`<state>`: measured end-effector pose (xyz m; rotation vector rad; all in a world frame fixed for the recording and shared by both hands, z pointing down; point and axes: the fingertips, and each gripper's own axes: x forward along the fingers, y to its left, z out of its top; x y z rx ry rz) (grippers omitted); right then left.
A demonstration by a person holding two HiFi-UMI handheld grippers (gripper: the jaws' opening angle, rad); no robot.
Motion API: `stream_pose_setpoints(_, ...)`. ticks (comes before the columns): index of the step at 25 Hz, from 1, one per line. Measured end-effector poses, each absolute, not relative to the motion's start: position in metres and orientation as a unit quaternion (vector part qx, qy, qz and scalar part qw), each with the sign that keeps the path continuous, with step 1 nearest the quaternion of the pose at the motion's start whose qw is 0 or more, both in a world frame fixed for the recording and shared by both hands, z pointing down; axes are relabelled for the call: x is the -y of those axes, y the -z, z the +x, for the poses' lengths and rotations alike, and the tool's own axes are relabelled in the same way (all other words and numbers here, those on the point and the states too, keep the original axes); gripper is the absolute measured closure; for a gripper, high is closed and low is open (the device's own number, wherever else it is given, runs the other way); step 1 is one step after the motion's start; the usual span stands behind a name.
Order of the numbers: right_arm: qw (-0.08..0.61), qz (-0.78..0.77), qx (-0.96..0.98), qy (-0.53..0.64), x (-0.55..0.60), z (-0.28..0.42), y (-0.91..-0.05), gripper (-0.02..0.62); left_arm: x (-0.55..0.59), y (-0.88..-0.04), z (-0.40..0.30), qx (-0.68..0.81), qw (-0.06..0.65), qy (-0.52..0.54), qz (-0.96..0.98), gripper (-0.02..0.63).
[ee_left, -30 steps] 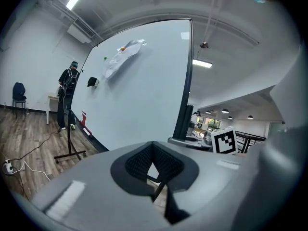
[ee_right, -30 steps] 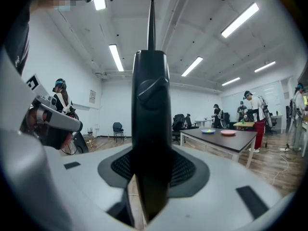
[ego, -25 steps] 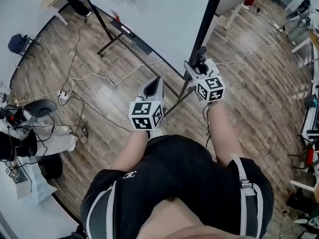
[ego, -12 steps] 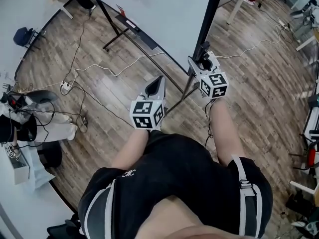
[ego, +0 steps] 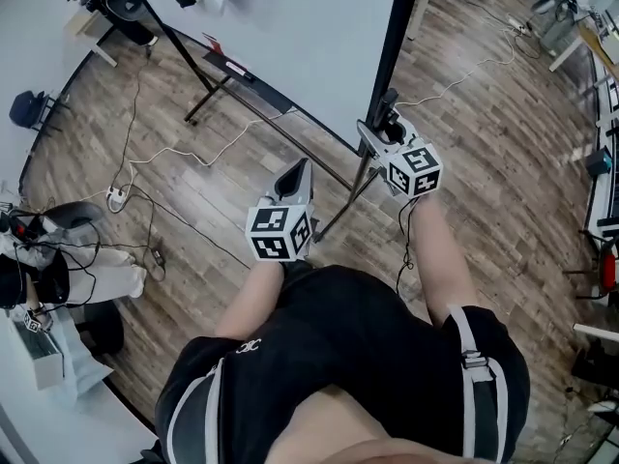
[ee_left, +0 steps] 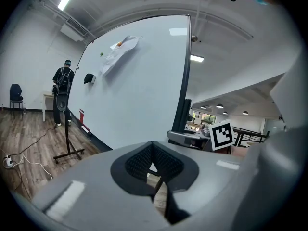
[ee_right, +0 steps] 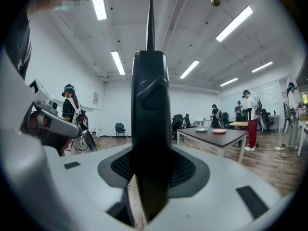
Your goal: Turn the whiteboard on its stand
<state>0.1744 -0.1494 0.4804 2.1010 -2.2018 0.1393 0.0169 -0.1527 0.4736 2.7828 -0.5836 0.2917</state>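
Black frame edge [ee_right: 150,129] of the whiteboard [ego: 290,37] fills the gap in the right claw [ego: 387,124], whose pads press on it from both sides in the right gripper view, so that claw is clamped on the board's upright side rail. The left claw [ego: 295,174] hangs free in front of the person, its tips drawn together on nothing, clear of the board and above the wooden floor [ego: 503,162].

Over the last second little has shifted at the grip itself: the right claw sits at the same spot on the rail as before. What has changed is the framing. The head view has swung slightly, so the rail now runs more nearly straight up the picture and the pen tray [ego: 242,73] along the board's lower edge lies a touch further left. The left claw has dropped back a little toward the person's body. Whether the board itself has rotated on its stand cannot be told from this.

The board stands on the floor ahead of the person, on the left side of the head view. The turn therefore looks barely begun, with the hold secured and the swing yet to come.
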Motion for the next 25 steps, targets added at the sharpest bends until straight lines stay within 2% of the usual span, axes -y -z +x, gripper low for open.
stream_pose_setpoints(25, 0.043, 0.705, 0.707, -0.045, 0.028, 0.208, -0.477, 0.413, 0.068, -0.459, 0.063, 0.134, 0.116, -0.093, 0.98, 0.597)
